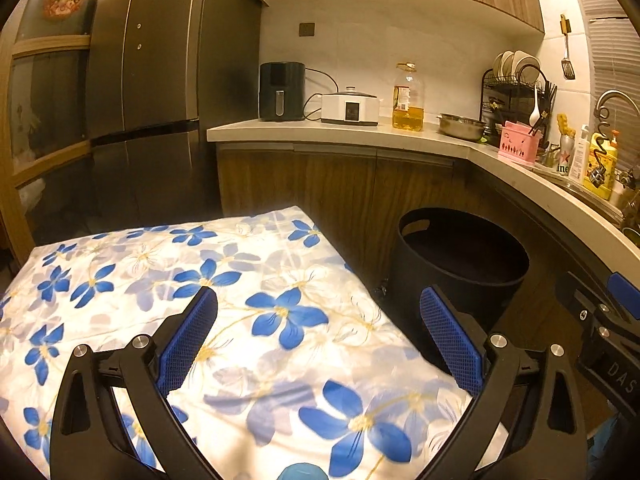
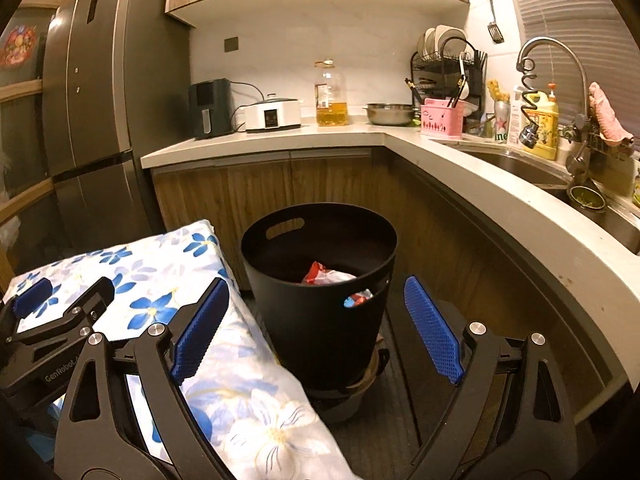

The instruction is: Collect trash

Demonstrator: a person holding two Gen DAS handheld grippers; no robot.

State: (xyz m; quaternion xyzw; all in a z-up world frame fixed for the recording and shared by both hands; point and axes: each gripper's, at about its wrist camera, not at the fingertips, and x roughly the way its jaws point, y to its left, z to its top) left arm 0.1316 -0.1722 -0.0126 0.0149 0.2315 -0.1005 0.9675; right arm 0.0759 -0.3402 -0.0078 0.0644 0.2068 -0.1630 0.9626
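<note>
The left gripper (image 1: 320,336) hangs over a bench covered with a flowered cloth (image 1: 224,300); its jaws are wide apart and hold nothing. The right gripper (image 2: 316,328) is also spread open and empty, in front of the black bin (image 2: 320,320). The bin stands on the floor just beside the right edge of the cloth, below the kitchen counter (image 2: 460,184). Inside the bin lies a red and white wrapper (image 2: 326,276), and a part of the trash shows through the handle hole. On the counter stand an air fryer (image 2: 210,108), an oil bottle (image 2: 331,94), a steel bowl (image 2: 390,114) and a dish rack (image 2: 448,68). A fridge (image 2: 104,100) stands at the left.
</note>
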